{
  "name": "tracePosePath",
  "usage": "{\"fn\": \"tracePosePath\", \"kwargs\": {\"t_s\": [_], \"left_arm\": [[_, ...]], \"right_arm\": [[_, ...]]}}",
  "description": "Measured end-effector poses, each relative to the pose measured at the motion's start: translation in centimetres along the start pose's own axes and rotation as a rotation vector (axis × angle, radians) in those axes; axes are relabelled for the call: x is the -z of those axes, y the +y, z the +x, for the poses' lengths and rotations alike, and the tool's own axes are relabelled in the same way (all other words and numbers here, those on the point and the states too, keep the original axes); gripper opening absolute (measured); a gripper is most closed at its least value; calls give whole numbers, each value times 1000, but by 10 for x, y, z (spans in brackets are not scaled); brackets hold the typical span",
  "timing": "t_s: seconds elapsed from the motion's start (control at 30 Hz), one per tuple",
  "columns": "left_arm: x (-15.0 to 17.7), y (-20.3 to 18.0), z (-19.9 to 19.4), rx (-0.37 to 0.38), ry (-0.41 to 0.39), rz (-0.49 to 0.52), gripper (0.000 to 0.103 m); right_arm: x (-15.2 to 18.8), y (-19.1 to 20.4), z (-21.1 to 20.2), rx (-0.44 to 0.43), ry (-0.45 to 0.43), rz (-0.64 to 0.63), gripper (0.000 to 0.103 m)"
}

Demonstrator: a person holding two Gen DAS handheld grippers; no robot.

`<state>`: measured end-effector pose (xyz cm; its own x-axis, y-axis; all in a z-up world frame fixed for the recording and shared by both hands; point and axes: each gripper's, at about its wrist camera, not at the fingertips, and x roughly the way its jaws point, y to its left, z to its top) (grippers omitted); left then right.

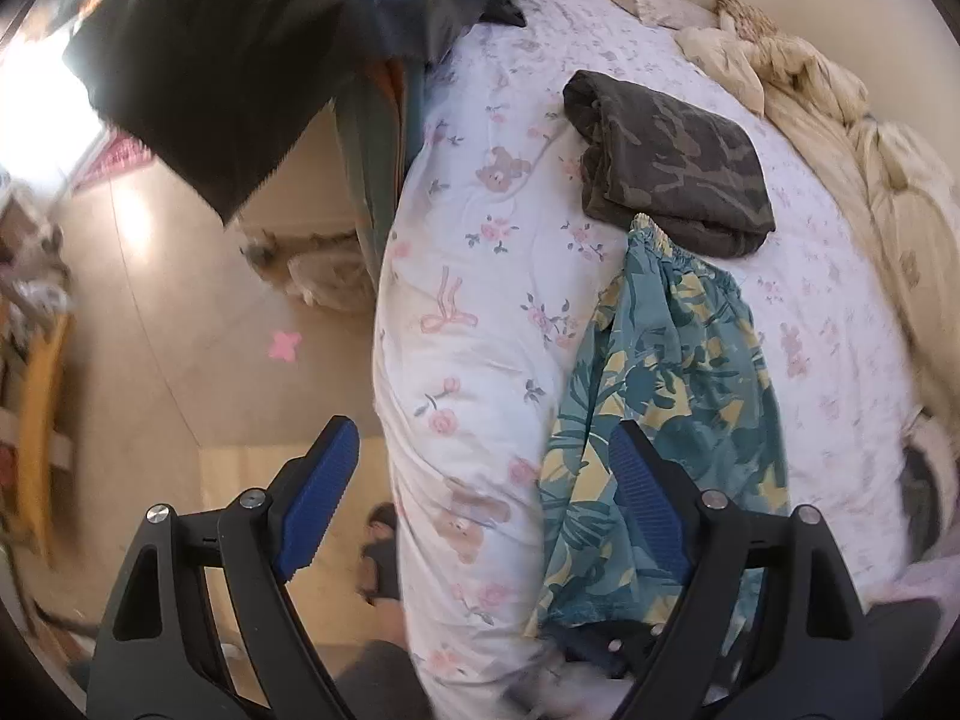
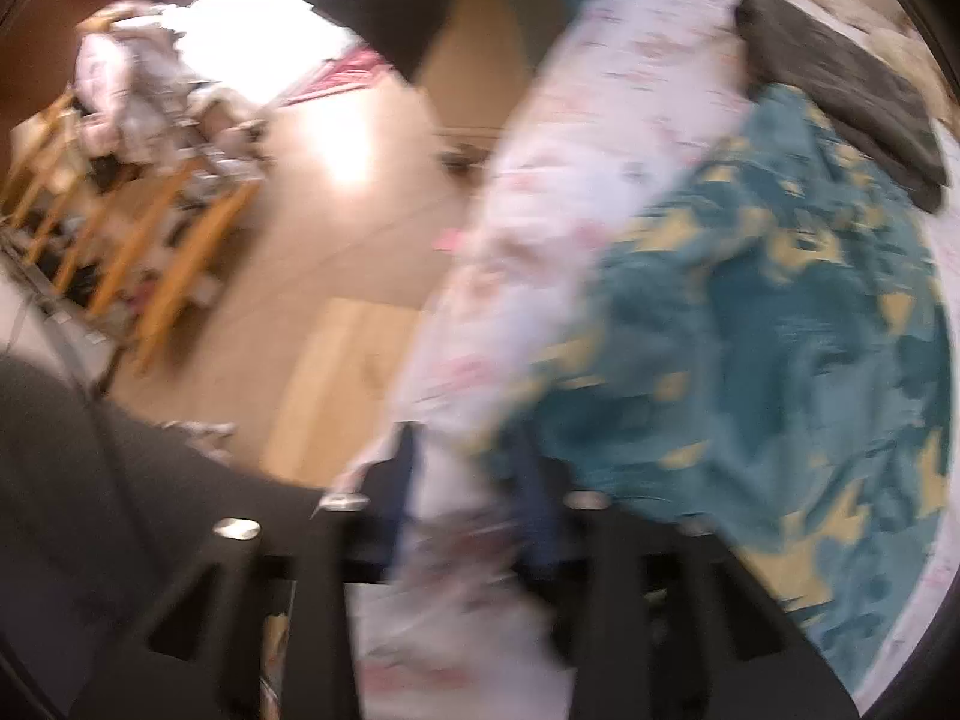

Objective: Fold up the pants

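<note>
Judging by the bed (image 1: 480,324), you have the camouflage pants (image 1: 672,162) folded at upper right, while the teal floral pants (image 1: 672,396) lie unfolded at centre, your left hand-held gripper (image 1: 480,498) spread and empty, the right hand-held gripper (image 2: 474,534) blurred, apparently parted over bare sheet.

Teal pants (image 1: 672,384), yellow and dark-green leaf print, thin fabric. Lie lengthwise on flowered sheet (image 1: 480,312), near bed's edge, folded into long narrow strip. Gathered elastic waistband (image 1: 678,246) at far end, touching camo bundle (image 1: 672,162). Near end rumpled, hangs a bit over edge. Camo bundle already folded, thick dark-green rectangle, sits flat on sheet further in. Right wrist view super blurry: teal pants (image 2: 780,324) spread wide on sheet, camo bundle (image 2: 852,102) just past them.
</note>
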<state>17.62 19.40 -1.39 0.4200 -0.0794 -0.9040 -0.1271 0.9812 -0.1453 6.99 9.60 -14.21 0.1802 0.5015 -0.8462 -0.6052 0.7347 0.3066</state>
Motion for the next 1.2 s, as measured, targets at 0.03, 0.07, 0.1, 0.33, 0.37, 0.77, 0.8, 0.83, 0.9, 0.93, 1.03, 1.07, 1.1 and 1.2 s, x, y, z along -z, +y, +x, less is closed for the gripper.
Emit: {"fn": "tracePosePath", "kwargs": {"t_s": [0.03, 0.07, 0.1, 0.33, 0.37, 0.77, 0.8, 0.83, 0.9, 0.93, 1.03, 1.07, 1.1, 1.2], "left_arm": [[1, 3, -1, 7, -7, -12, 83], [0, 5, 0, -2, -9, -23, 83], [0, 6, 2, -22, -6, -29, 83], [16, -14, 46, 66, 195, -17, 83], [20, -19, 53, 70, 222, -3, 83], [58, -58, 102, 85, 359, 64, 81], [59, -58, 103, 83, 363, 48, 81], [65, -58, 107, 105, 382, 10, 81], [73, -58, 115, 139, 419, -28, 81], [77, -62, 118, 137, 424, -10, 79], [87, -72, 122, 133, 432, 42, 70], [91, -74, 123, 134, 430, 44, 70], [94, -75, 122, 121, 414, 40, 66], [102, -75, 121, 92, 390, 15, 60]], "right_arm": [[5, 4, -4, -36, -18, -12, 57], [11, 8, -9, -60, -31, -20, 57], [17, 9, -15, -80, -40, -21, 57], [49, -58, -81, -81, -127, 202, 57], [56, -79, -96, -64, -141, 250, 57], [125, -253, -140, -19, -142, 755, 65], [127, -256, -135, -36, -129, 777, 65], [130, -261, -127, -76, -113, 800, 66], [138, -260, -112, -140, -85, 831, 66], [139, -259, -108, -146, -76, 834, 66], [142, -258, -91, -160, -24, 834, 66], [144, -257, -88, -170, -12, 833, 66], [144, -255, -84, -186, 5, 825, 66], [139, -249, -77, -207, 31, 782, 66]]}}
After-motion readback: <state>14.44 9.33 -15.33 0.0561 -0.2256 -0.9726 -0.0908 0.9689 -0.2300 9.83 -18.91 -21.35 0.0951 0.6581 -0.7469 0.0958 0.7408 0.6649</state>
